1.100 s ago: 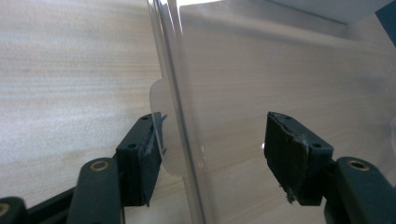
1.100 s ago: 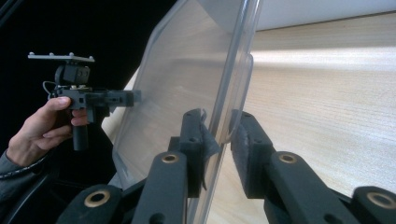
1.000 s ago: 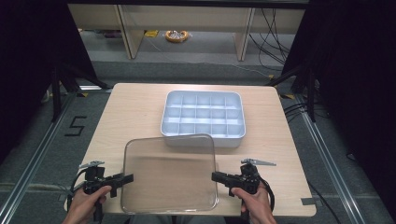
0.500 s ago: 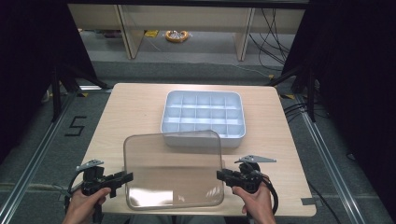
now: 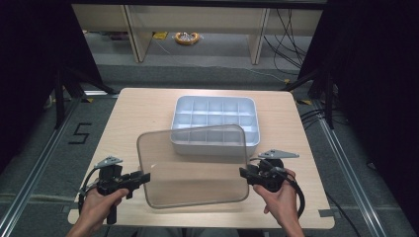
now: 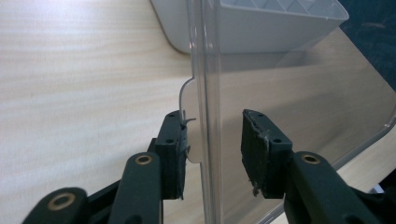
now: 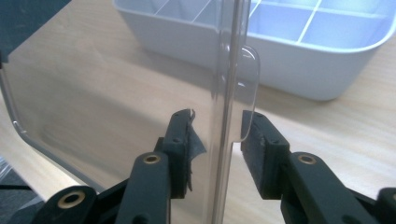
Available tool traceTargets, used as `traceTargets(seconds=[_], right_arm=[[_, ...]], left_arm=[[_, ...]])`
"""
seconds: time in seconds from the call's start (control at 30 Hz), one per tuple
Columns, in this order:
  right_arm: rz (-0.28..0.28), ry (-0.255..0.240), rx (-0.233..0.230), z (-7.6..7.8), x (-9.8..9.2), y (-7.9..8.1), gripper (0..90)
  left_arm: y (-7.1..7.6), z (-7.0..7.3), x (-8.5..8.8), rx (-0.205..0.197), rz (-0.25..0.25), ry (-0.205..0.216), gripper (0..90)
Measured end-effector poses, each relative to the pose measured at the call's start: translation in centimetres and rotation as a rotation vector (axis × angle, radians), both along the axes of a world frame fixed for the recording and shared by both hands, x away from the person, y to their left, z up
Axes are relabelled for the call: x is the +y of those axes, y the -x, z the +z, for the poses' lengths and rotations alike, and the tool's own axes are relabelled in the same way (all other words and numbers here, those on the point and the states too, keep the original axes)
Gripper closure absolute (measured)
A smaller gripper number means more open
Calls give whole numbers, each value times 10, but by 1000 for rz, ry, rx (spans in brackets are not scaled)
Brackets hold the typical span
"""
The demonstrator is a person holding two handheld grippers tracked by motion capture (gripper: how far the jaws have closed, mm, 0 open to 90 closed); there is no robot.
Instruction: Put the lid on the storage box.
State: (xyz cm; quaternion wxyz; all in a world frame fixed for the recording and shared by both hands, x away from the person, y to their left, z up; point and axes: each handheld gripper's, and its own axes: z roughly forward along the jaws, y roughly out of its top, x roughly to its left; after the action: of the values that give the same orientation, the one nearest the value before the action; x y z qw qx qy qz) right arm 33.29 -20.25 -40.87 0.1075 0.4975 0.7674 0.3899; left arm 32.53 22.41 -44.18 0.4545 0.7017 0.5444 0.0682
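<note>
A clear plastic lid (image 5: 195, 165) hangs above the near half of the table, held by its two short sides. Its far edge overlaps the near wall of the white compartment box (image 5: 216, 98). My left gripper (image 5: 143, 178) is shut on the lid's left tab; in the left gripper view (image 6: 212, 149) the tab and rim (image 6: 201, 93) stand between the pads. My right gripper (image 5: 244, 174) grips the right tab (image 7: 247, 84), and its jaws (image 7: 217, 140) have just been opening slightly with the rim still between them. The box (image 7: 303, 60) lies just beyond.
The wooden table (image 5: 138, 113) has bare room left and right of the box. Behind it stand pale shelf legs, with a yellow ring-shaped object (image 5: 187, 37) on the floor. Cables run along the right side. A "5" mark (image 5: 79, 133) is on the floor at left.
Both hands have risen with the lid and carried it away from me toward the box. Its far edge now covers the box's near wall.
</note>
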Motion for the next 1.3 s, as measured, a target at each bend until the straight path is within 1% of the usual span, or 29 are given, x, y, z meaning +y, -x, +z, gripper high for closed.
traceTargets(seconds=[0.07, 0.1, 0.17, 0.23, 0.27, 0.3, 0.33, 0.37, 0.43, 0.47, 0.5, 0.57, 0.7, 0.73, 0.77, 0.8, 0.83, 0.87, 0.9, 0.97, 1.0, 1.03, 1.1, 1.13, 1.17, 1.2, 1.23, 1.27, 1.3], right_arm=[[3, 3, -9, 4, -3, -5, 644], [-10, 2, 13, 7, -4, -7, 643], [-31, 8, 19, 17, -8, -17, 630], [-30, 15, 7, 19, -10, -20, 627], [-48, 14, 29, 22, -11, -22, 624], [-47, 16, 13, 25, -13, -27, 624], [-59, 25, 29, 30, -14, -33, 616], [-59, 25, 29, 30, -14, -33, 616], [-72, 31, 35, 33, -16, -39, 614], [-71, 29, 26, 33, -18, -43, 614], [-84, 11, 41, 35, -18, -46, 614], [-84, 26, 33, 37, -21, -53, 614], [-124, 13, 67, 43, -23, -67, 611], [-130, 10, 61, 43, -23, -69, 609], [-117, 30, 54, 43, -26, -73, 607], [-118, 28, 61, 44, -26, -77, 606], [-122, 49, 41, 44, -28, -80, 605], [-135, 27, 63, 45, -27, -84, 603], [-134, 45, 65, 45, -31, -91, 600], [-138, 59, 71, 45, -33, -94, 599], [-121, 11, 66, 43, -36, -102, 597], [-147, 1, 81, 45, -35, -104, 596], [-150, 1, 76, 45, -35, -107, 596], [-172, -17, 131, 49, -34, -107, 596], [-179, 16, 126, 49, -35, -109, 596], [-139, 1, 86, 46, -40, -118, 597], [-139, 1, 86, 46, -40, -118, 597], [-174, -12, 114, 47, -39, -121, 597], [-166, -26, 124, 48, -41, -125, 596]], left_arm=[[-8, 5, -2, 9, -6, 12, 606], [-11, 8, -4, 9, -13, 4, 606], [-23, 17, -10, 9, -12, 6, 604], [-27, 19, -12, 20, -21, 11, 605], [-32, 21, -15, 16, -13, 11, 606], [-36, 24, -17, 20, -15, 4, 603], [-43, 28, -21, 11, -10, -6, 598], [-43, 28, -21, 11, -10, -6, 596], [-52, 33, -22, 16, -23, -18, 596], [-57, 36, -24, 17, -21, -14, 596], [-61, 38, -26, 18, -8, -2, 594], [-72, 43, -30, 20, -10, -18, 590], [-92, 50, -36, 41, -11, -37, 577], [-96, 51, -38, 46, -4, -37, 574], [-102, 52, -39, 52, -8, -41, 572], [-106, 53, -41, 51, -3, -44, 571], [-111, 55, -43, 56, -4, -47, 569], [-115, 57, -44, 55, -4, -53, 568], [-121, 59, -47, 57, 1, -55, 568], [-124, 61, -49, 56, 4, -60, 569], [-128, 63, -50, 60, 8, -62, 569], [-135, 64, -53, 64, 14, -62, 568], [-138, 65, -54, 65, 19, -66, 566], [-142, 65, -55, 73, 18, -64, 564], [-145, 65, -58, 75, 30, -61, 562], [-151, 65, -60, 85, 35, -56, 557], [-151, 65, -60, 85, 35, -56, 555], [-157, 64, -63, 95, 44, -59, 552], [-160, 63, -64, 97, 42, -62, 550]])
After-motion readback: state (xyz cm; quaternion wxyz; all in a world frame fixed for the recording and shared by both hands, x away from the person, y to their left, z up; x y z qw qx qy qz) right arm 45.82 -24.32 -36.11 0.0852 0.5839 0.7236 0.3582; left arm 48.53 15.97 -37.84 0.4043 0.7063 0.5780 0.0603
